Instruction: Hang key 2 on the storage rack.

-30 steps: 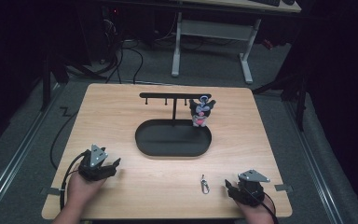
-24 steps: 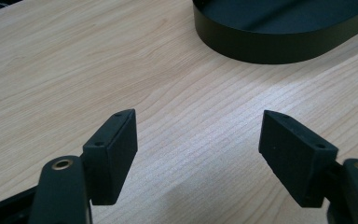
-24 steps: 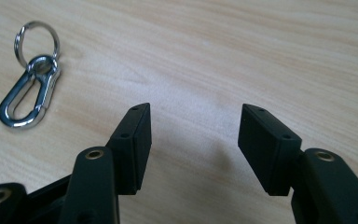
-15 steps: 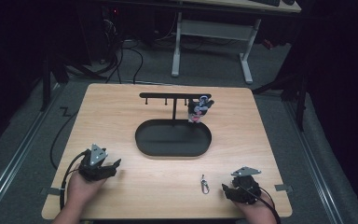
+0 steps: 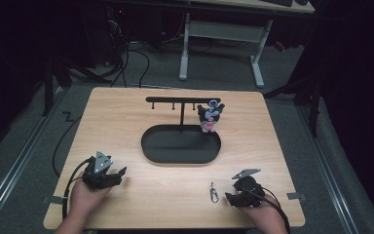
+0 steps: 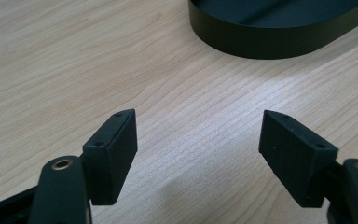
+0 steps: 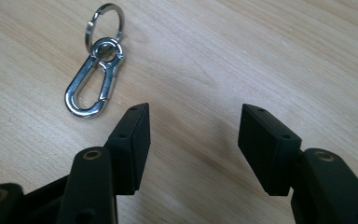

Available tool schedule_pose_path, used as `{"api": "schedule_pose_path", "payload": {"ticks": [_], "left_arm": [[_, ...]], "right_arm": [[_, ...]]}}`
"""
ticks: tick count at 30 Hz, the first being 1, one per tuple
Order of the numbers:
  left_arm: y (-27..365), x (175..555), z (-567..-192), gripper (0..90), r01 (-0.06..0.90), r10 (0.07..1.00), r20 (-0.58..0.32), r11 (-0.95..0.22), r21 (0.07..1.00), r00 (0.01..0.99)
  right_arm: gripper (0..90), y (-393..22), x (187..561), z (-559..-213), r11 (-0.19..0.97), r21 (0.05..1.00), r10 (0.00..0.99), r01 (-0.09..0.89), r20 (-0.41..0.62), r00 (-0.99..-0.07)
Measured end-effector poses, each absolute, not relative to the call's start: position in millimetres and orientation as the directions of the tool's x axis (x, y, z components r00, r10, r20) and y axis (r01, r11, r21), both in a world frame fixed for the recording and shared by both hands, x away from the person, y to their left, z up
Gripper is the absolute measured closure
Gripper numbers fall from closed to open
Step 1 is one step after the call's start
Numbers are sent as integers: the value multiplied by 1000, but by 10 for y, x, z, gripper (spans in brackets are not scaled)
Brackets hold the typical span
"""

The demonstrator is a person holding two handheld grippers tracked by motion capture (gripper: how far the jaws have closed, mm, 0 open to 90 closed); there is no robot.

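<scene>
— On top, filling most of the high view: pale wooden table (image 5: 126, 122), ringed by dark grey floor. Seen anything bigger on it than the tray?

— No. Dead centre: black oval tray (image 5: 148, 146), shallow-walled, empty. Rising from its far edge: thin black post with a hook rail (image 5: 175, 100) running left to right across the top.

— And on the rail?

— Hanging at the right end: small plush keychain (image 5: 210, 117), dark body, pink below, dangling just above the tray's far right rim. Too small to make out more.

— Next down, the tools?

— Near left corner: left gripper (image 5: 118, 174), held in a hand (image 5: 85, 197), pointing right toward the tray. Jaws well apart in the left gripper view, nothing but bare wood between them (image 6: 198, 149). Tray wall (image 6: 261, 44) ahead, near, not touching.

— Right side?

— Near right edge: right gripper (image 5: 230, 197), held low over the table, pointing left. Jaws parted (image 7: 193, 144), only wood grain in the gap. Gripping nothing.

— Smallest thing?

— Silver carabiner clip (image 5: 214, 191) with a key ring on its far end, lying flat on the table, near edge, right of centre. Just left of the right gripper's tips in the high view. In the right gripper view: clip (image 7: 91, 91) beyond and beside the left-hand jaw, close, outside the gap, untouched.
</scene>
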State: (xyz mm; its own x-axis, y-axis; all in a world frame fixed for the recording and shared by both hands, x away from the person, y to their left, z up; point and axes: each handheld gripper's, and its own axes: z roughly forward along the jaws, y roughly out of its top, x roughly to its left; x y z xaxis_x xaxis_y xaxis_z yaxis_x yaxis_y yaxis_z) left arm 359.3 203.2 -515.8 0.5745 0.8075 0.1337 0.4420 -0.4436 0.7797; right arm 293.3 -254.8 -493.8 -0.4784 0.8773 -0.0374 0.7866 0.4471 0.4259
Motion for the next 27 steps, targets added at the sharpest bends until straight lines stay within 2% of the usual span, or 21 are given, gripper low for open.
{"api": "schedule_pose_path", "payload": {"ticks": [27], "left_arm": [[2013,3601,-5166,284,434,791,132,-458,776,597]], "right_arm": [[442,-2434,3011,-4913,498,323,856,804,-36,-516]]}}
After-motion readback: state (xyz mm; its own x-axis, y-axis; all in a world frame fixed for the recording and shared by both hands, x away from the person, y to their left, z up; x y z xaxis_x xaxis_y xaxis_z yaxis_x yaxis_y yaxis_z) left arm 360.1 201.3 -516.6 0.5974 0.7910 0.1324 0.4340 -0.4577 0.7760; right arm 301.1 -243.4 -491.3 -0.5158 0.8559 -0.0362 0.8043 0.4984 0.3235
